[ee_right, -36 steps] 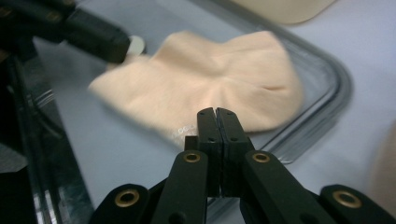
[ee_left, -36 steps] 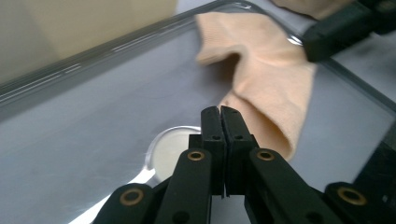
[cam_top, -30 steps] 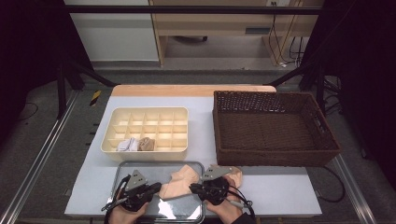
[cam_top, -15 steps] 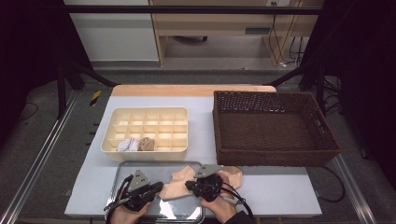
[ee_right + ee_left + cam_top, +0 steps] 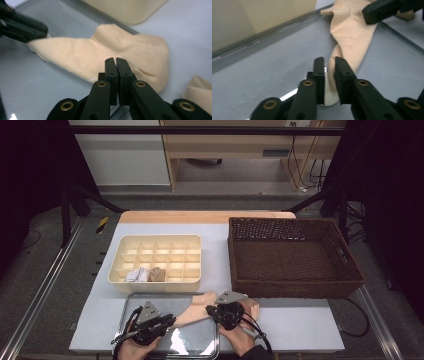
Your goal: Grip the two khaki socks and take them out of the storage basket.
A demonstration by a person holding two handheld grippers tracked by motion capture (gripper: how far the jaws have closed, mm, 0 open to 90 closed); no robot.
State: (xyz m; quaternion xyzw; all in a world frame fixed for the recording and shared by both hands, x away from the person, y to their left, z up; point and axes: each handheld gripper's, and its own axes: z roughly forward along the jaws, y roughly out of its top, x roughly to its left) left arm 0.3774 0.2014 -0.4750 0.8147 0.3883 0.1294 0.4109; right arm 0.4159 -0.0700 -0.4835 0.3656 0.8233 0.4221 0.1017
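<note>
While it looks like sock-sorting is underway, it's early days. Two rolled bundles (image 5: 145,274) already sit in neighbouring front cells of the organizer (image 5: 155,285); the rest of its cells look empty, and so does the basket (image 5: 295,288).

The sock (image 5: 199,309) in hand is peach and lies flat and stretched out, one end on the tray (image 5: 129,301), the other over its rim onto the bench (image 5: 310,326). The left claw (image 5: 329,61) is at the tray end. Its jaws have just been opening, with the sock's tip between them but a visible gap, so I'd call it released. The right claw (image 5: 115,60) is clenched tight at the sock's wide end; can't tell if it's pinching any fabric.

A second peach piece (image 5: 198,90) lies just beside, probably the mate. My guess is that this sock has to be rolled and then dropped into a cell.
</note>
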